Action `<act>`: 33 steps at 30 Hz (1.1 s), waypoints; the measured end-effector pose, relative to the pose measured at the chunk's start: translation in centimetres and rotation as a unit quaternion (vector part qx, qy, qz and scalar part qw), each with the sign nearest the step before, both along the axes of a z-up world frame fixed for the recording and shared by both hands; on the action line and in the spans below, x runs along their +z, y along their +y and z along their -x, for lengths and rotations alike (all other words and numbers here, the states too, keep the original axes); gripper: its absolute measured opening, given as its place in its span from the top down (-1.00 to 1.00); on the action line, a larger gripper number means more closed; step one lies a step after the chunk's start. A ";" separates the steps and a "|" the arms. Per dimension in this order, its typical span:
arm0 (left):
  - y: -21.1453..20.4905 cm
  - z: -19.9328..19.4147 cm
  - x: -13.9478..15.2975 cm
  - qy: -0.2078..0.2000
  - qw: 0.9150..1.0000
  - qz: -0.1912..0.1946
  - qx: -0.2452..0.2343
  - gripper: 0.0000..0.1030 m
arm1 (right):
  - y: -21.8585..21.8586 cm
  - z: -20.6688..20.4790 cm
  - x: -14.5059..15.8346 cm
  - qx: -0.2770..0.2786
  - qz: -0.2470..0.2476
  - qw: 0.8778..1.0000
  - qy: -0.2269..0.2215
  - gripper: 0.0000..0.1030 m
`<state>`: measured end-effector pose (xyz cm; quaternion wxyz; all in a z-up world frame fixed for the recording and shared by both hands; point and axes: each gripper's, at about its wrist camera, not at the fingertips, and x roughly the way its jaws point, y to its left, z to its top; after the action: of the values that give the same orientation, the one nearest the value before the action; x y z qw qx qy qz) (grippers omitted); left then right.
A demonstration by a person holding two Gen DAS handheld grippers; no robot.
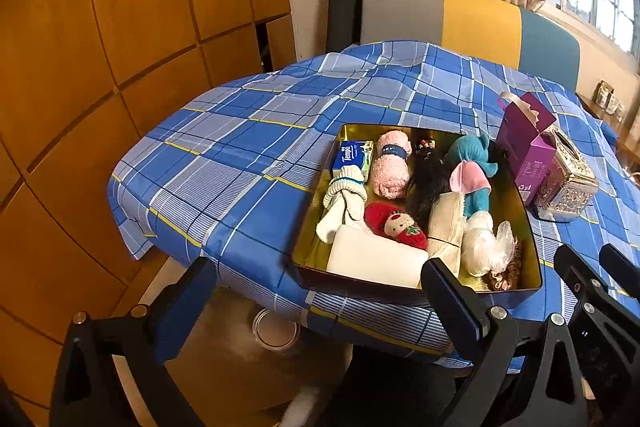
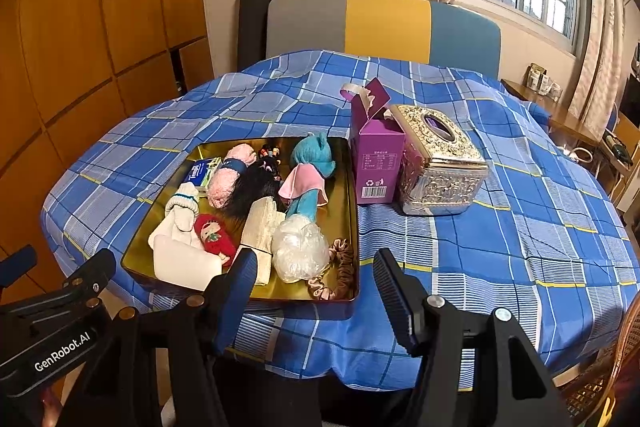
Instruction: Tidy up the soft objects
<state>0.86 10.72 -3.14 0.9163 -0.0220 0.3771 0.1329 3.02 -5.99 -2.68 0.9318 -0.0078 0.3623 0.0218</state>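
A gold tin tray lies on the blue checked tablecloth, filled with soft items. Among them are a teal plush, a pink fluffy roll, white socks, a red doll, a white pad, a crumpled clear bag and a scrunchie. My left gripper hovers open at the tray's near left corner. My right gripper stands open over the tray's near right edge. Neither holds anything.
A purple carton and a silver embossed tissue box stand right of the tray. A grey, yellow and teal chair back is behind the table. Wooden cabinets fill the left. Bare cloth spreads to the right.
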 end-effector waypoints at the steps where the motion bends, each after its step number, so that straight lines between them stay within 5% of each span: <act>1: 0.0 0.0 0.0 0.000 1.000 0.000 0.001 -0.99 | 0.0 0.0 0.0 0.000 0.000 1.000 0.000 -0.19; 33: -0.2 -0.1 -0.6 0.007 1.000 0.001 -0.006 -0.99 | 0.2 -0.3 -0.5 -0.001 -0.002 1.000 0.008 -0.19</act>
<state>0.94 10.55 -3.69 0.9143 -0.0197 0.3840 0.1275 3.32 -5.83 -3.21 0.9290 -0.0058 0.3695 0.0213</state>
